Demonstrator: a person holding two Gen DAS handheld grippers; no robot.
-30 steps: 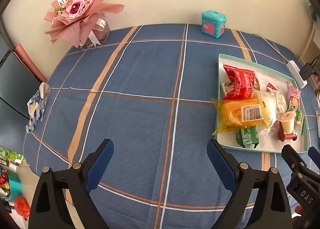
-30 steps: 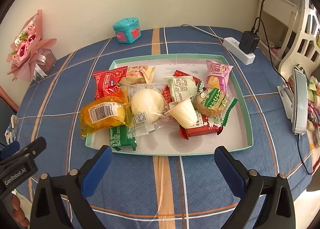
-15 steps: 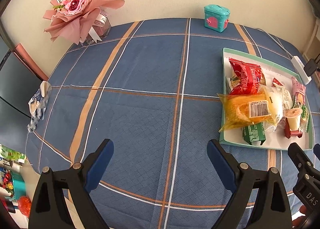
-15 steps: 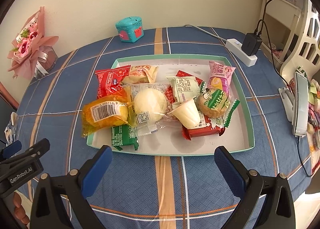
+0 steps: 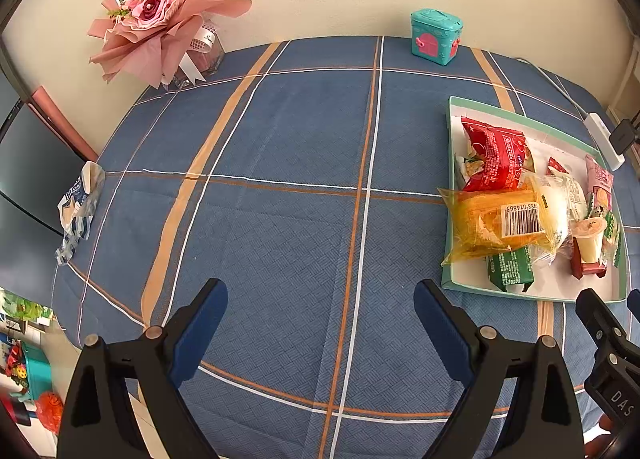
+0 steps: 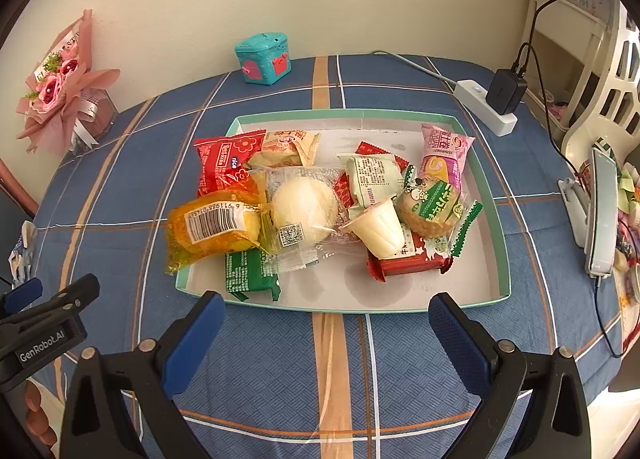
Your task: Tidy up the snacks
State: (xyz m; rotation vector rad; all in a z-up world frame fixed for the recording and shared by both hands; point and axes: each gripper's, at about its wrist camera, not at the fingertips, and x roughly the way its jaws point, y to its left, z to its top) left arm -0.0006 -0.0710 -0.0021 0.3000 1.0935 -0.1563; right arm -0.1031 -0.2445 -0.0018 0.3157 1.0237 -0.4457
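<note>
Several snacks are being kept heaped in one tray [image 6: 498, 195] on the surface [image 5: 280, 179]; the yellow pack [image 6: 212, 229] is overhanging its left rim and could be knocked out. Both grippers, left [image 5: 320, 323] and right [image 6: 326, 333], are being held with fingers spread wide, gripping nothing. Slippery wrappers could be pinched together.

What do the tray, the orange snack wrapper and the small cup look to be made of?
Tray: probably matte cardboard, with thin folded walls, mint outside, white inside. Orange snack wrapper: glossy, see-through plastic film with crinkled glints. Small cup: likely smooth, cream-coloured moulded plastic, lying tilted.
</note>
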